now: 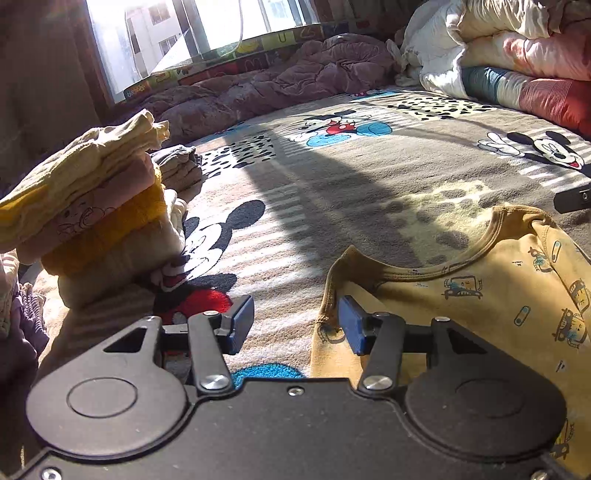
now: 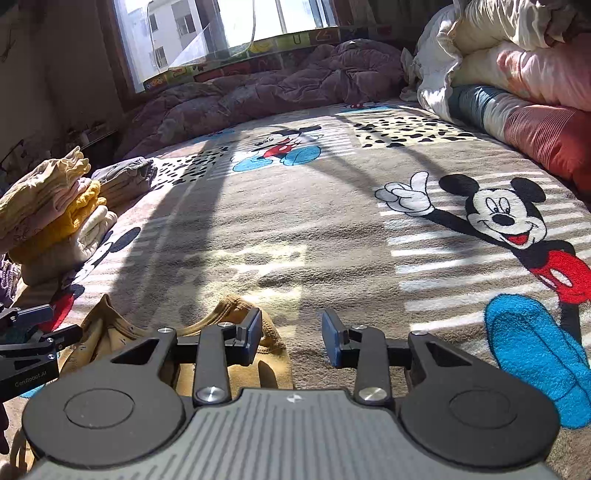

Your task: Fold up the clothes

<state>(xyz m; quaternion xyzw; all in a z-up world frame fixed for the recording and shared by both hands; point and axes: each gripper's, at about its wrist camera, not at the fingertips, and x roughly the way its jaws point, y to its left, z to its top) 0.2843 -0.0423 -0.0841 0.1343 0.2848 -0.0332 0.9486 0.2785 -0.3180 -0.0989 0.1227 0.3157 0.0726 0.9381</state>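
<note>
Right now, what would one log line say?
left gripper: open, at shirt shoulder | right gripper: open, at collar | folded stack: left | blanket: under shirt

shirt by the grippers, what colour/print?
Mustard-yellow shirt with small cartoon vehicle prints; clearest in the left wrist view.

Counting now: two grippers showing, left gripper (image 1: 295, 326) and right gripper (image 2: 291, 341), both with jaws apart, two blue pads each. One yellow printed shirt (image 1: 480, 295) lying loose on the blanket (image 2: 295, 221). One main stack of folded clothes (image 1: 92, 206) sitting at left, roughly five layers showing, exact count hard to tell. One smaller grey folded pile (image 1: 181, 166) sitting behind it. One purple quilt (image 1: 277, 85) bunching by the one window (image 1: 184, 33). One heap of rolled bedding (image 1: 517, 55) piling at right.
</note>
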